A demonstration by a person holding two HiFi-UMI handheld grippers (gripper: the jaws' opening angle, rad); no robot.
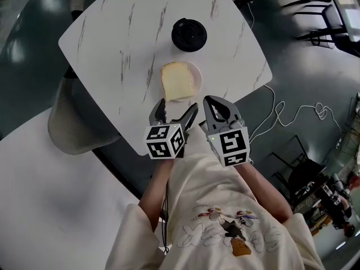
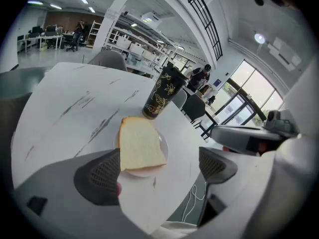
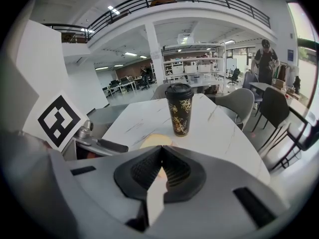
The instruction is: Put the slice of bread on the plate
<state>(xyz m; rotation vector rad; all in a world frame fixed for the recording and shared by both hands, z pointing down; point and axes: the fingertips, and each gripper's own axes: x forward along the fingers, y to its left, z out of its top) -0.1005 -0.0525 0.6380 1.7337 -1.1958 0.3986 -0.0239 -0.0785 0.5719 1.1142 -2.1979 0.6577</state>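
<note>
A pale slice of bread (image 1: 176, 81) lies flat on a small white plate (image 1: 196, 75) near the table's front corner. In the left gripper view the bread (image 2: 139, 144) covers most of the plate (image 2: 162, 144), just beyond the jaws. My left gripper (image 1: 176, 111) (image 2: 159, 164) is open wide a little short of the plate, with nothing between its fingers (image 2: 102, 171). My right gripper (image 1: 218, 109) (image 3: 162, 157) is beside it at the table's edge, jaws shut together and empty. A sliver of bread (image 3: 151, 141) shows past them.
A tall black lidded cup with gold flower print (image 1: 189, 34) (image 2: 162, 94) (image 3: 179, 108) stands just behind the plate. The white marbled table (image 1: 124, 44) ends right under the grippers. A grey chair (image 1: 73, 122) is at the left, and cables (image 1: 292, 114) lie on the floor to the right.
</note>
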